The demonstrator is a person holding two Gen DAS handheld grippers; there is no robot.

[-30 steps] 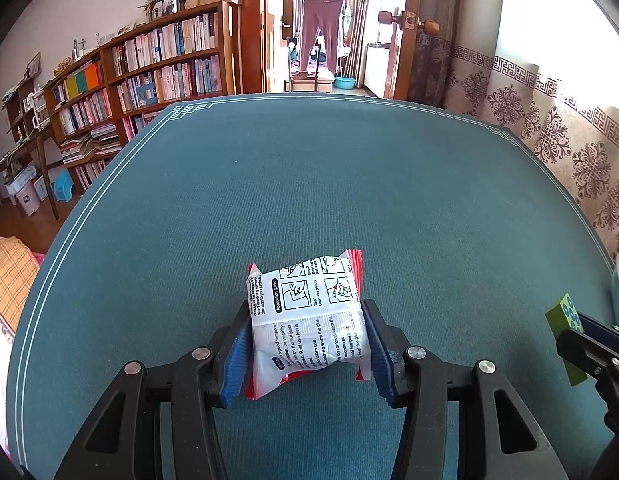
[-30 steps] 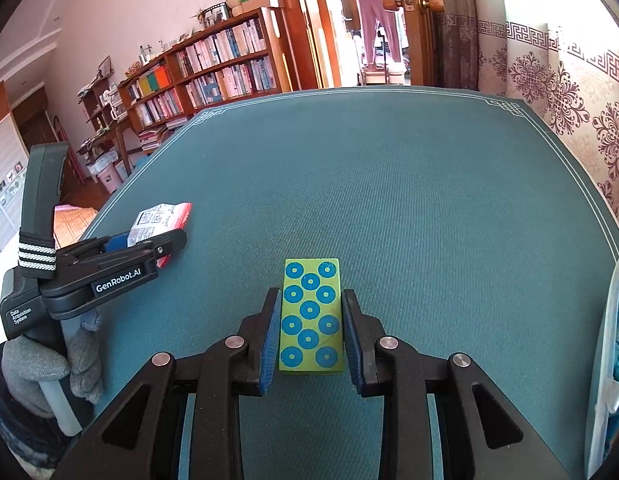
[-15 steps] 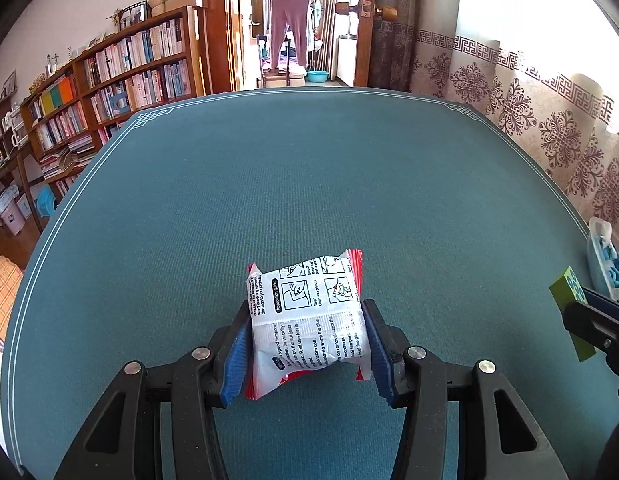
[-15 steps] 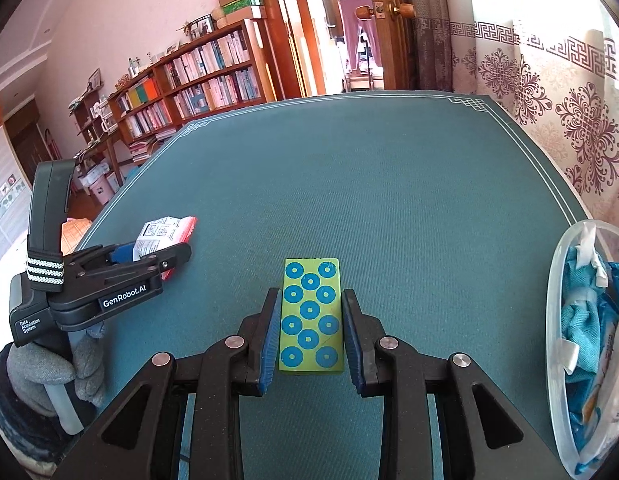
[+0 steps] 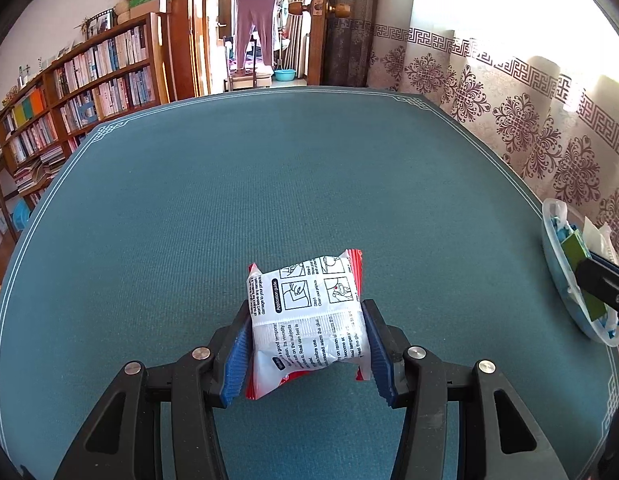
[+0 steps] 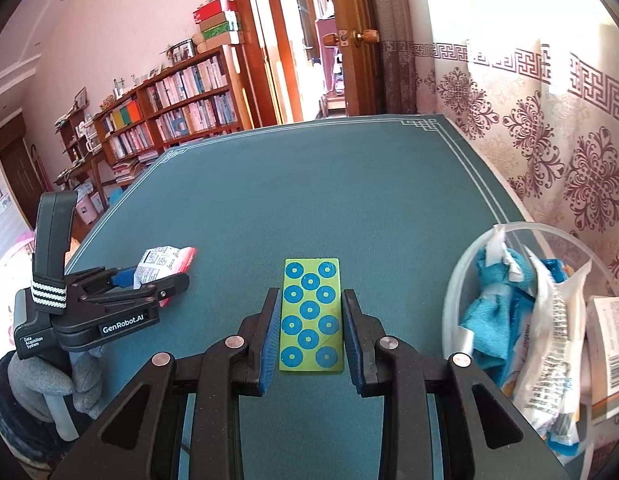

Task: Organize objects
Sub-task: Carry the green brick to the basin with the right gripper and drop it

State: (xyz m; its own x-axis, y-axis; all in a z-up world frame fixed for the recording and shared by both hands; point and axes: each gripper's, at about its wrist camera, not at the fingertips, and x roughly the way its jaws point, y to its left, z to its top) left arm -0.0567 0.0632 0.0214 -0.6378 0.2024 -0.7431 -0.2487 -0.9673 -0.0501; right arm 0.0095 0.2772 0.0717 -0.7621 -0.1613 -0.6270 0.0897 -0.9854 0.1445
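My left gripper (image 5: 307, 350) is shut on a white and red packet (image 5: 307, 312) printed with instructions, held over the teal table (image 5: 269, 184). My right gripper (image 6: 311, 330) is shut on a flat green box with blue rings (image 6: 311, 314), held above the table. In the right wrist view the left gripper (image 6: 171, 280) with its packet (image 6: 163, 262) is at the left. In the left wrist view the green box (image 5: 581, 276) and the right gripper's finger (image 5: 603, 284) sit at the right edge, over a clear plastic bin (image 5: 557, 276).
The clear bin (image 6: 455, 280) stands at the table's right edge and holds blue cloth (image 6: 495, 300) and several white packets. A patterned curtain (image 6: 549, 140) hangs right behind it. Bookshelves (image 5: 81, 96) and an open doorway lie beyond the table's far edge.
Both grippers have swung to the right with their loads. The clear bin has come into view and now lies close beside the right gripper.
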